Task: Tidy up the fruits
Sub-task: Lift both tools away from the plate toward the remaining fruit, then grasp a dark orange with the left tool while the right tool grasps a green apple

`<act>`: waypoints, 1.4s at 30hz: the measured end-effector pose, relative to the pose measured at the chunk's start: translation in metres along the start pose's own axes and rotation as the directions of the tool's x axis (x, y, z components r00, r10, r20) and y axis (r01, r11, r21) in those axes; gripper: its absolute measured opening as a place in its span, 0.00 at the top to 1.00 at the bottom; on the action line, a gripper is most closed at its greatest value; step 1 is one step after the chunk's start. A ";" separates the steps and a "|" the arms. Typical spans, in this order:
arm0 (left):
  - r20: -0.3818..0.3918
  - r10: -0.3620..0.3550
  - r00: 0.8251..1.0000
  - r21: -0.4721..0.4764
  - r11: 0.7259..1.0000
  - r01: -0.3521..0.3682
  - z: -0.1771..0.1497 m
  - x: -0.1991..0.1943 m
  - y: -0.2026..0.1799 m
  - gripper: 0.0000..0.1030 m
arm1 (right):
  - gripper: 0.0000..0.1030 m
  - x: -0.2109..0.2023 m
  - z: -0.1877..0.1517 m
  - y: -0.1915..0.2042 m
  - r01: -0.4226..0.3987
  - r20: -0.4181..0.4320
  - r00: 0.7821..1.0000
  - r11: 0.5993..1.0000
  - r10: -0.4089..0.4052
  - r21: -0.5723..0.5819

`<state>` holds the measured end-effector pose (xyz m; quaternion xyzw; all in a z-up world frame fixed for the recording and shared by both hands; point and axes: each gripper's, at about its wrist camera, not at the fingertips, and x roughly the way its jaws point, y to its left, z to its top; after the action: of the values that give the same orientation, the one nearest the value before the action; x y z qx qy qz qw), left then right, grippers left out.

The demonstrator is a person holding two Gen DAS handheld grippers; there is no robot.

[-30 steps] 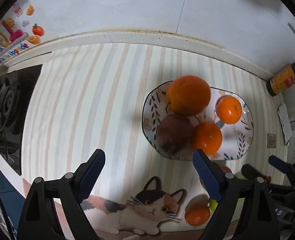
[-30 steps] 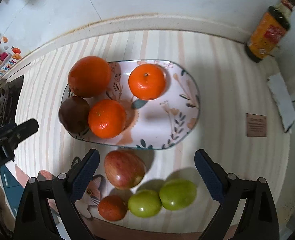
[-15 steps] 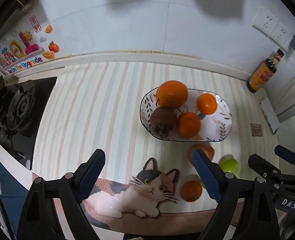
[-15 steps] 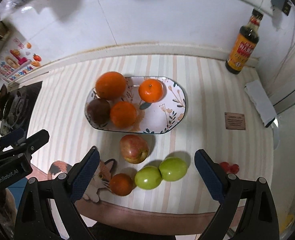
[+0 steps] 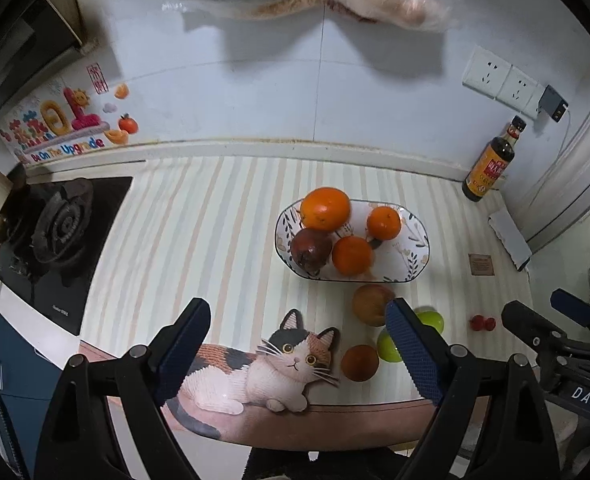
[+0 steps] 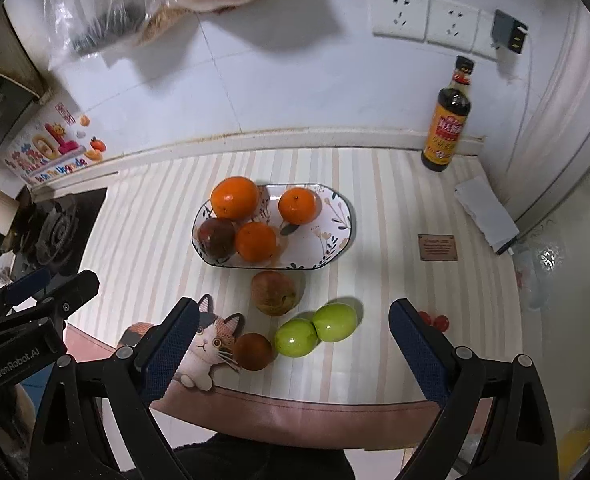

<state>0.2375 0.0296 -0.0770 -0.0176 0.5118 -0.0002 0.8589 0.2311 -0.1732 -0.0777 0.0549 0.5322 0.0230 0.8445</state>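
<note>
An oval flowered plate (image 6: pixel 335 236) (image 5: pixel 415 256) on the striped counter holds a large orange (image 6: pixel 235 197), two smaller oranges (image 6: pixel 299 205) (image 6: pixel 255 241) and a dark purple fruit (image 6: pixel 216 235). In front of the plate lie a red apple (image 6: pixel 275 293) (image 5: pixel 371 304), two green apples (image 6: pixel 335 322) (image 6: pixel 296 337) and a small orange fruit (image 6: pixel 253 351) (image 5: pixel 359 363). My left gripper (image 5: pixel 297 354) and my right gripper (image 6: pixel 293 354) are both open and empty, held above the counter's front edge, well back from the fruit.
A gas hob (image 5: pixel 55 228) is at the left. A sauce bottle (image 6: pixel 449 120) stands at the back right by the wall. A white box (image 6: pixel 487 214), a small brown card (image 6: pixel 437 247) and two small red fruits (image 6: pixel 435 320) lie at the right. A cat-shaped mat (image 5: pixel 271 368) lies at the front edge.
Both grippers have pulled up and back from the plate, so the fruit looks smaller and the wall and counter edge have come into view. Both stayed open. The fruit has not moved.
</note>
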 end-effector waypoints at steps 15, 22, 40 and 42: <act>-0.011 0.014 1.000 0.006 1.000 -0.014 -0.006 -0.003 -0.011 0.09 | 0.05 -0.009 -0.013 -0.020 -0.042 -0.014 0.999 0.996 0.043 0.079; -0.043 0.104 0.994 0.060 0.993 -0.101 -0.014 0.040 -0.024 0.01 | 0.05 0.032 -0.018 -0.038 -0.086 -0.077 0.992 0.989 0.096 0.124; -0.402 0.056 0.914 0.119 0.993 -0.009 -0.077 0.191 -0.053 0.01 | 0.29 0.207 -0.043 -0.093 -0.094 -0.300 0.933 0.941 0.197 0.324; -0.432 0.032 0.901 0.121 0.992 0.022 -0.083 0.201 -0.059 0.01 | 0.29 0.222 -0.044 -0.095 -0.084 -0.323 0.924 0.936 0.202 0.343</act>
<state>0.2612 -0.0360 -0.2915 0.0369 0.6889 -0.0333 0.7231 0.2860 -0.2429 -0.3065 0.2263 0.6662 0.0076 0.7105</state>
